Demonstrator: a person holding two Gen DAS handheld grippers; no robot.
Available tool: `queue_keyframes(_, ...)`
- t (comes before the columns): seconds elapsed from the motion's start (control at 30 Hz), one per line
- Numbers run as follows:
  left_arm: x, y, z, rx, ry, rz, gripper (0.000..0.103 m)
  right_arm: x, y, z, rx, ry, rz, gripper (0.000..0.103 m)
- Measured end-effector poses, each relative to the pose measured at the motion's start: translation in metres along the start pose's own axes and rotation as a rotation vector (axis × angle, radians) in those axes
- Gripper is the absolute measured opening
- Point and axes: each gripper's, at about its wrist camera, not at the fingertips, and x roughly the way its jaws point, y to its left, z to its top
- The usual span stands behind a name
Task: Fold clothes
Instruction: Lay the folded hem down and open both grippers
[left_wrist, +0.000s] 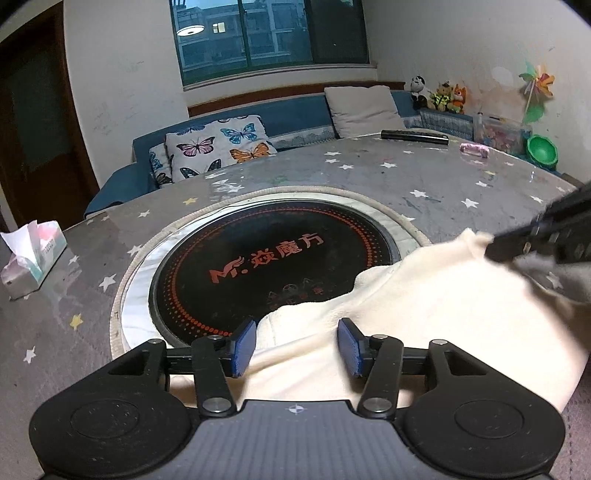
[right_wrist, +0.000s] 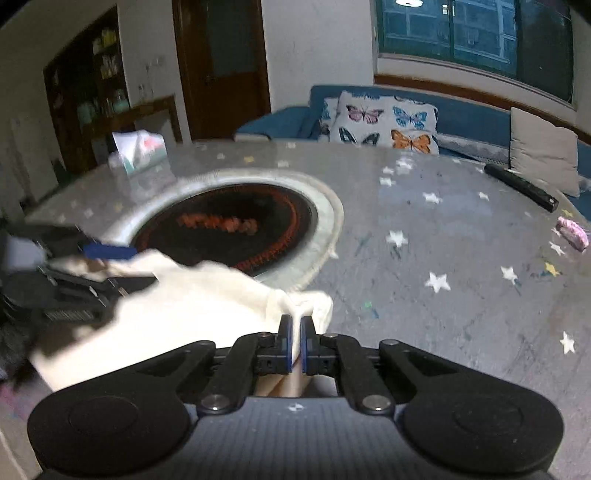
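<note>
On the left, left gripper (left_wrist: 296, 347) with jaws apart over the near edge of the cream garment (left_wrist: 424, 314), pads not pressing. On the right, right gripper (right_wrist: 295, 345) clamped on a bunched corner, cloth lying across the star-patterned table (right_wrist: 461, 258) beside the black hotplate (left_wrist: 273, 266). Probably mid-fold: next, a left-side grip, then lifting both edges over.

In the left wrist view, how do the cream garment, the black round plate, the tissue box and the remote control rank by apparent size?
1. cream garment and black round plate: about alike; the garment lies nearer the camera, so I leave them unranked.
2. tissue box
3. remote control, which looks smallest but lies farthest.
</note>
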Motion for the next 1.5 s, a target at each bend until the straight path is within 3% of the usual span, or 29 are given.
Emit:
queue_keyframes(0.3,-0.001,0.002,-0.003,-0.021,-0.011,0.011,0.059,-0.027,0.003,0.000,-0.005,-0.063,-0.008,0.006)
queue_keyframes(0.43,-0.001,0.001,-0.003,-0.021,-0.014,0.033,0.065,-0.051,0.023,-0.004,-0.026,-0.095,0.064,0.009)
queue_keyframes(0.57,-0.001,0.004,-0.003,-0.042,-0.012,0.033,0.068,-0.055,0.045,-0.017,-0.044,-0.081,0.138,0.010)
queue_keyframes(0.73,-0.001,0.008,-0.004,-0.068,-0.012,0.034,0.073,-0.044,0.043,-0.038,-0.032,-0.049,0.124,0.012)
queue_keyframes(0.93,-0.003,0.008,-0.005,-0.078,-0.023,0.051,0.084,-0.052,0.032,-0.058,0.007,-0.081,0.120,0.011)
queue_keyframes(1.07,-0.013,0.011,-0.007,-0.100,-0.063,0.064,0.099,-0.051,0.032,-0.061,0.018,-0.092,0.122,0.011)
queue_keyframes(1.1,-0.017,0.011,-0.008,-0.108,-0.070,0.074,0.103,-0.052,0.031,-0.061,0.018,-0.093,0.122,0.011)
queue_keyframes(1.5,-0.084,0.020,-0.058,-0.109,-0.047,0.286,0.103,-0.050,0.036,-0.058,0.004,-0.087,0.119,0.014)
